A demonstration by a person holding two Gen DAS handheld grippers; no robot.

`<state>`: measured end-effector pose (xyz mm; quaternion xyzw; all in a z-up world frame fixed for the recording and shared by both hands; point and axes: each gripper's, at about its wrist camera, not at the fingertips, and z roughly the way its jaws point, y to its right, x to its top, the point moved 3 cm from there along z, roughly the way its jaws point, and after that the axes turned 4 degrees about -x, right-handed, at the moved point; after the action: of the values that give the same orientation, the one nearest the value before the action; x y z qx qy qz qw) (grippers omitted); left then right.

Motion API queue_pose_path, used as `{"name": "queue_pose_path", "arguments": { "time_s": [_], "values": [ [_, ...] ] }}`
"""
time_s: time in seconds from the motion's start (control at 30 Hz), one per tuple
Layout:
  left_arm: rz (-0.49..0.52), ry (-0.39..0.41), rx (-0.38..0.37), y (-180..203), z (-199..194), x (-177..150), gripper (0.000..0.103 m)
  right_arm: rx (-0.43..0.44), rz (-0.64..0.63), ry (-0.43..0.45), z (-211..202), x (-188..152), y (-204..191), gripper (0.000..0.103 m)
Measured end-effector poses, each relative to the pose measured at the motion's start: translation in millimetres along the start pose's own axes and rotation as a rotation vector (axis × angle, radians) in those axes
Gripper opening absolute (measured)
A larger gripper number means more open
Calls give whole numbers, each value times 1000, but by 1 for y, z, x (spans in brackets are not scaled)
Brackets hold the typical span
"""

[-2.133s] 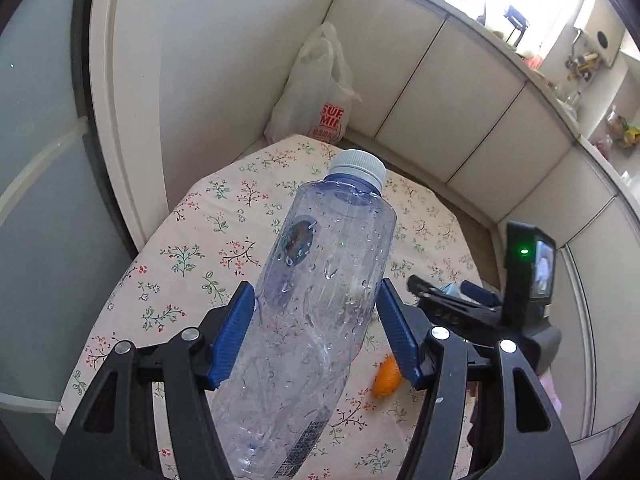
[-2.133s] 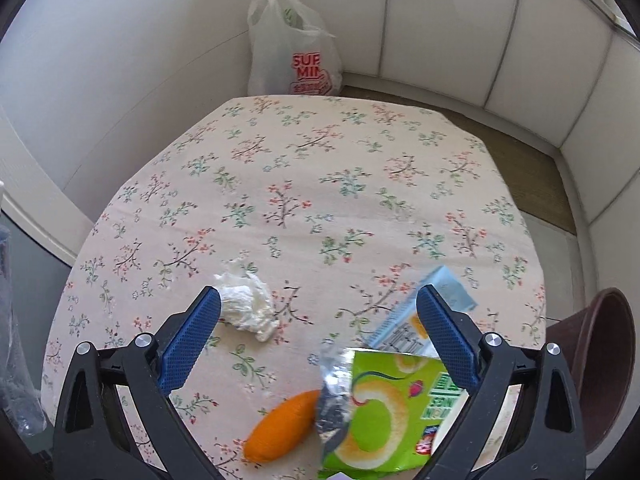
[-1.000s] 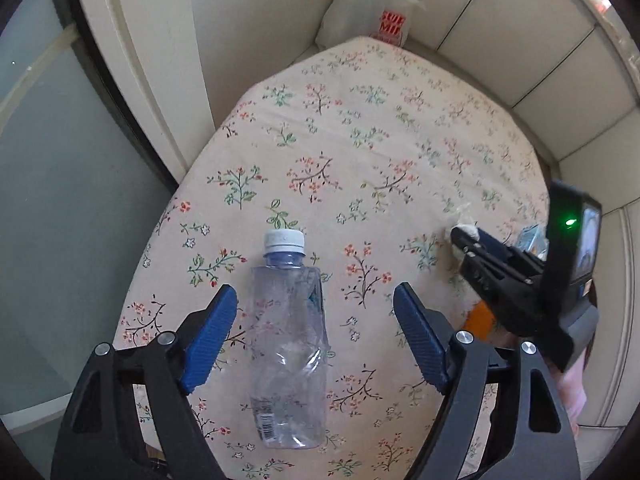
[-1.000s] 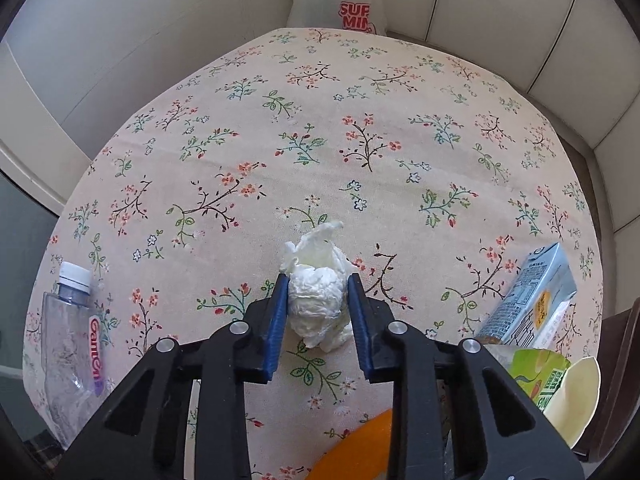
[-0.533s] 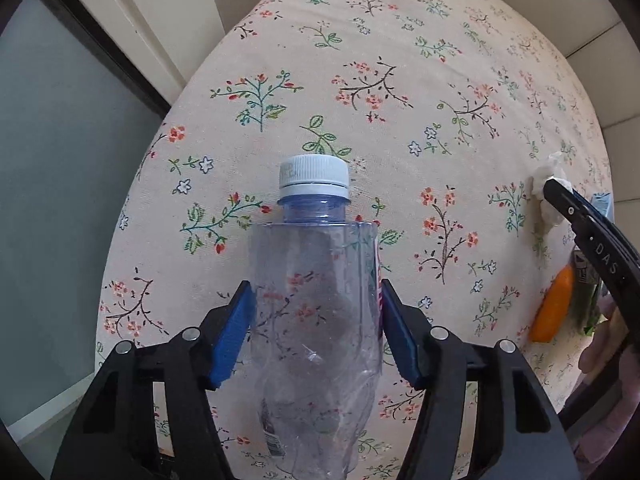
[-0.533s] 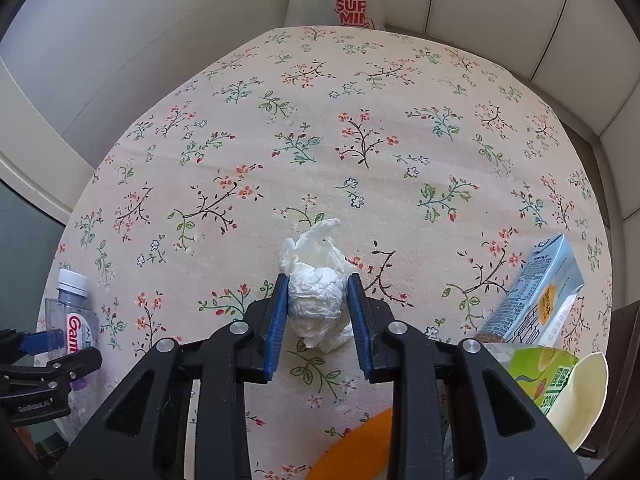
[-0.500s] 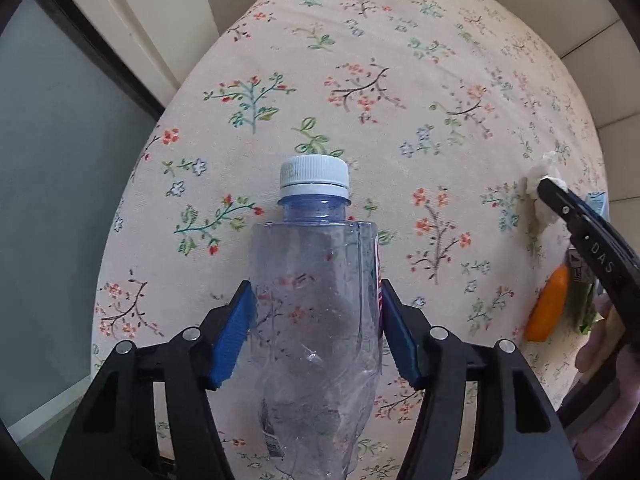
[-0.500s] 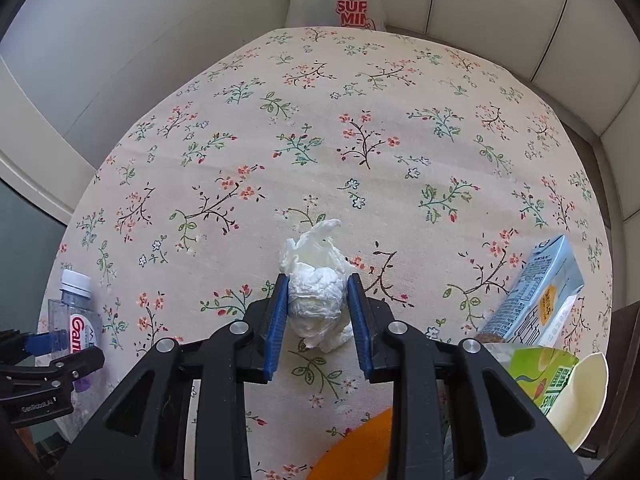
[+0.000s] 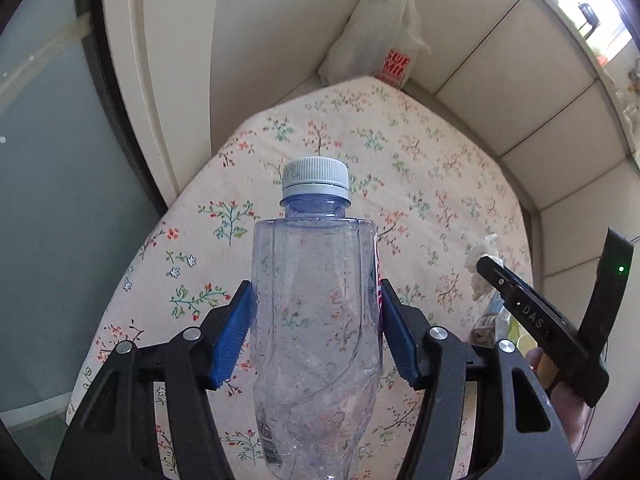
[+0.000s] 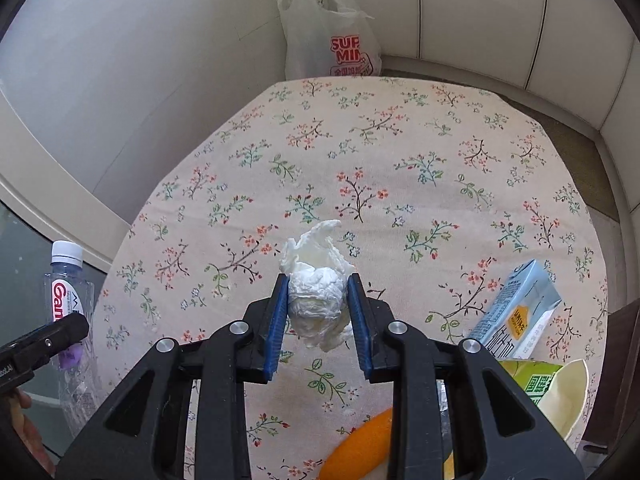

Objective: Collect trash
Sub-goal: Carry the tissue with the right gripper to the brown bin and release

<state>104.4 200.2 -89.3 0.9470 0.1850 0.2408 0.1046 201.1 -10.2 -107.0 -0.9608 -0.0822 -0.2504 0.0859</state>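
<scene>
A clear plastic bottle [image 9: 316,320] with a white cap stands upright between the blue pads of my left gripper [image 9: 316,332], which is shut on its body; it is lifted above the floral tablecloth [image 9: 420,168]. The same bottle [image 10: 70,300] shows at the left edge of the right wrist view. My right gripper [image 10: 318,312] is shut on a crumpled white tissue [image 10: 316,280], held above the tablecloth [image 10: 400,152]. That tissue [image 9: 482,264] also shows at the right of the left wrist view, in the other gripper's black fingers.
A white plastic shopping bag [image 10: 324,40] with red print stands on the floor beyond the table's far edge. A light blue drink carton [image 10: 516,312], a green snack packet [image 10: 536,380] and an orange object [image 10: 360,452] lie near the right front. Walls close by on the left.
My left gripper closed on the lying bottle and lifted it upright off the table. My right gripper has risen with the tissue held in it.
</scene>
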Motion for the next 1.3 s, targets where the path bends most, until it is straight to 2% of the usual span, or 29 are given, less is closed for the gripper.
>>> {"name": "queue_pose_path", "arguments": {
  "time_s": [0.23,0.27,0.3,0.43,0.57,0.67,0.83,1.13,1.3],
  "values": [
    [-33,144,-59,20,-27,13,61,43,59,115,-52,18,16,28],
    [-34,158,-68,22,-31,13,61,45,63,131,-59,19,18,28],
    [-63,153,-119,25,-35,13,61,46,67,149,-68,20,22,28],
    [-65,207,-153,38,-45,15,61,43,82,206,-99,22,35,29],
    [-71,260,-189,49,-55,13,61,18,91,263,-129,18,53,29],
    [-79,286,-245,62,-62,10,61,-27,101,305,-150,9,71,29],
    [-28,347,-299,91,-70,1,61,-94,132,355,-176,-7,103,29],
    [112,365,-384,166,-73,-30,61,-218,206,430,-221,-35,176,29],
    [155,326,-451,210,-63,-54,61,-275,308,453,-239,-51,232,29]
  ]
}}
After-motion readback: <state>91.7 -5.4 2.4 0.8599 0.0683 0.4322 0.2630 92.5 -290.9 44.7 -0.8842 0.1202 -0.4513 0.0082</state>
